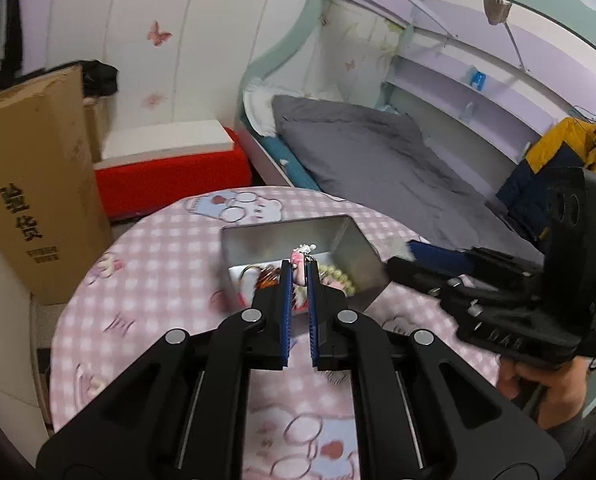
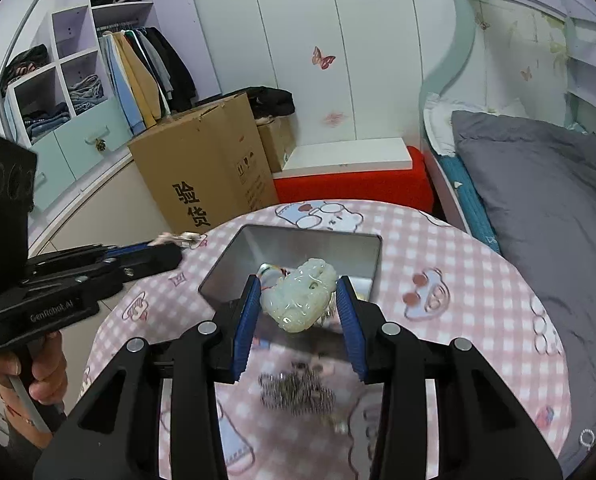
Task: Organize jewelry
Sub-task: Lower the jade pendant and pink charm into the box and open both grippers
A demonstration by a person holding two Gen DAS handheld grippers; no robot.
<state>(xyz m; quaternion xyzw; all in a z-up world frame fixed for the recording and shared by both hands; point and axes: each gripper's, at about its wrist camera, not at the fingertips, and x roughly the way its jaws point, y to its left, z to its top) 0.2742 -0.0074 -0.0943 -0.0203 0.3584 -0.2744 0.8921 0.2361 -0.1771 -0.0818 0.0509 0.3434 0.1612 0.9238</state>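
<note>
My left gripper point(image 1: 299, 266) is shut on a small pink and white charm point(image 1: 298, 268), held above the near wall of an open metal tin point(image 1: 282, 240). Cream beads point(image 1: 342, 277) and an amber piece point(image 1: 266, 278) lie in the tin. My right gripper point(image 2: 298, 285) is shut on a pale green carved jade pendant point(image 2: 298, 300) over the tin point(image 2: 298, 245). In the right wrist view the left gripper point(image 2: 178, 242) reaches in from the left with the small charm at its tips. The right gripper point(image 1: 401, 250) shows at the right edge of the tin.
The tin stands on a round table with a pink checked cloth point(image 2: 457, 272). A blurred heap of dark metal chain point(image 2: 298, 394) lies on the cloth near me. Beyond the table are a cardboard box point(image 2: 202, 172), a red stool point(image 2: 353, 188) and a bed with a grey duvet point(image 2: 537, 200).
</note>
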